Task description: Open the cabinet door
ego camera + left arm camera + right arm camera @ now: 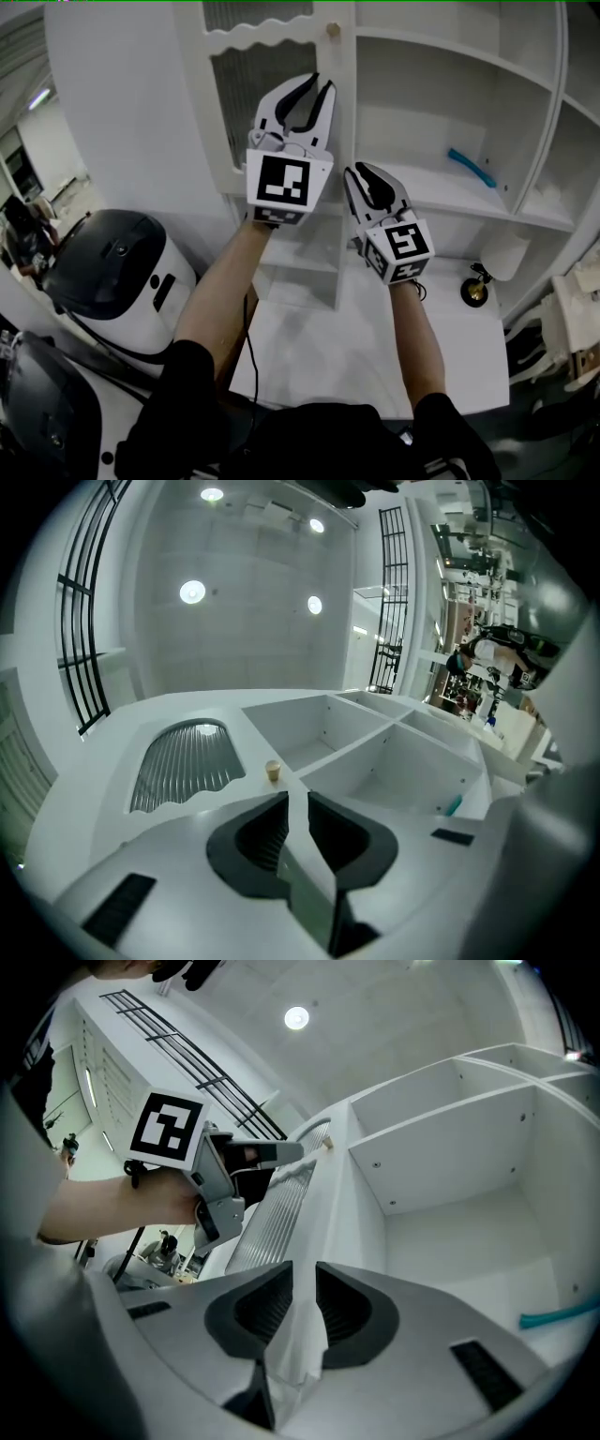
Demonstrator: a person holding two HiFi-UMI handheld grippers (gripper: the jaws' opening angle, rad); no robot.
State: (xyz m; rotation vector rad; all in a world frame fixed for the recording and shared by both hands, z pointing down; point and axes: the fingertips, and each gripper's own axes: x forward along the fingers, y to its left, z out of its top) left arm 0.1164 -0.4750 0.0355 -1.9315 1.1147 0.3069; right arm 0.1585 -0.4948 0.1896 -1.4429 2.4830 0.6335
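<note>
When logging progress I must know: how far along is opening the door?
Done: nothing; the door looks shut. In hand: the left gripper hovers by the door below the knob, jaws slightly apart, empty; the right gripper sits lower. Left: grasp the knob and pull.

A white bench (328,361) fills the lower middle of the head view. A white cabinet (548,112) stands at its far side, its open shelves taking up the upper right of the frame. On the wide shelf (422,192) right of centre lies a slim blue object (472,168), slanted, towards the shelf's right end. Near the bench's right edge stands a small lamp (476,289) with a dark round base and a white shade
</note>
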